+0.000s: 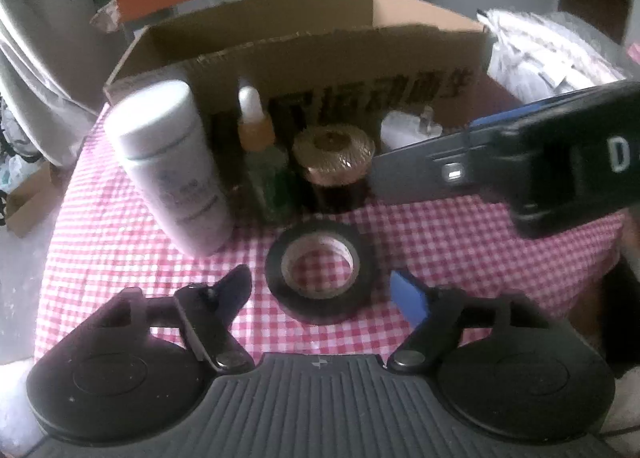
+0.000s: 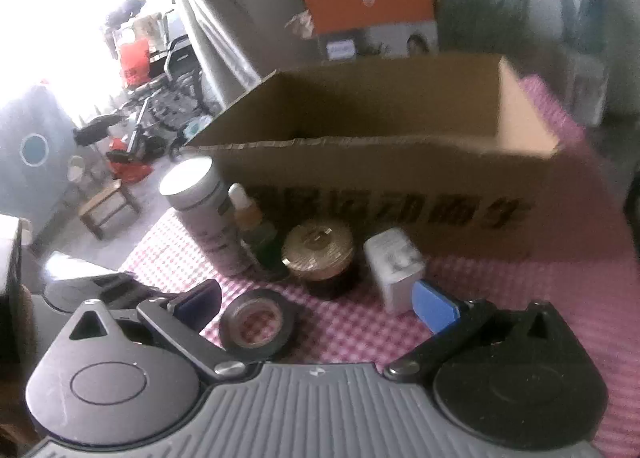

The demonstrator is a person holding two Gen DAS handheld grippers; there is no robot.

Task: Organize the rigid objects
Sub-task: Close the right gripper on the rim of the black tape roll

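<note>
Lying flat between the spread fingers of the left gripper point(image 1: 324, 290), a black tape roll point(image 1: 320, 272) with a pale core rests on the checked table point(image 1: 460, 242). The right gripper point(image 2: 320, 298) is also spread, gripping nothing. Beyond stand a white bottle point(image 1: 172, 165), dropper bottle point(image 1: 260, 153), gold-lidded jar point(image 1: 334, 165), white charger point(image 2: 394, 268) and open cardboard box point(image 1: 320, 57).

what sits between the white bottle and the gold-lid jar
A small dropper bottle stands between the white bottle and the gold-lid jar, in front of the cardboard box. Both wrist views show it.
</note>
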